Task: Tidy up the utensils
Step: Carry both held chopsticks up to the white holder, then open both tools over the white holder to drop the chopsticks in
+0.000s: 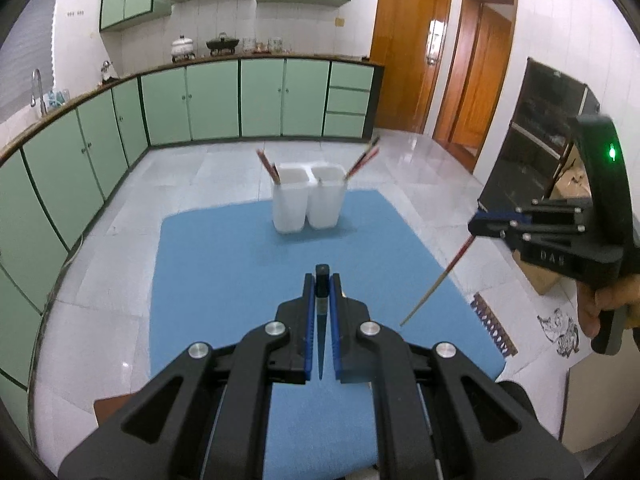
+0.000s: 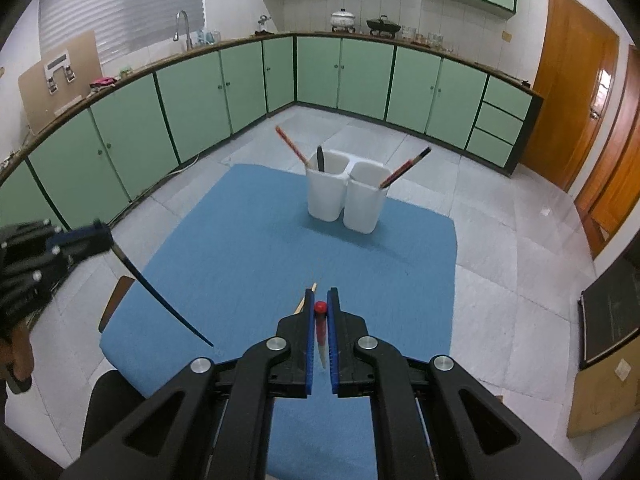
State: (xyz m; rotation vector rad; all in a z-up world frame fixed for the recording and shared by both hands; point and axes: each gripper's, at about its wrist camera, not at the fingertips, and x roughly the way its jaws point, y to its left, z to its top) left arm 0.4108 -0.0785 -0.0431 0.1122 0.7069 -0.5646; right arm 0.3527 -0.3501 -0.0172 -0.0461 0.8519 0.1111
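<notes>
A white two-cup utensil holder [image 1: 308, 200] [image 2: 346, 196] stands at the far end of the blue mat [image 1: 240, 256] [image 2: 260, 240]. Red chopsticks [image 1: 267, 164] [image 2: 291, 146] lean out of its left cup, with a dark utensil [image 2: 320, 159] beside them, and more chopsticks [image 1: 363, 158] [image 2: 405, 168] lean from the right cup. My left gripper [image 1: 322, 280] [image 2: 100, 236] is shut on a dark chopstick [image 1: 321, 320] [image 2: 160, 300]. My right gripper [image 2: 320, 298] [image 1: 478, 226] is shut on a red-topped chopstick [image 2: 321, 328] [image 1: 434, 284], tip pointing down. Both are held above the mat.
Another wooden chopstick [image 2: 304, 300] lies on the mat under my right gripper. Green kitchen cabinets [image 1: 208, 100] run along the back and left. Wooden doors [image 1: 412, 48] and a dark cabinet [image 1: 532, 140] are at the right. Cardboard [image 2: 600, 396] lies on the floor.
</notes>
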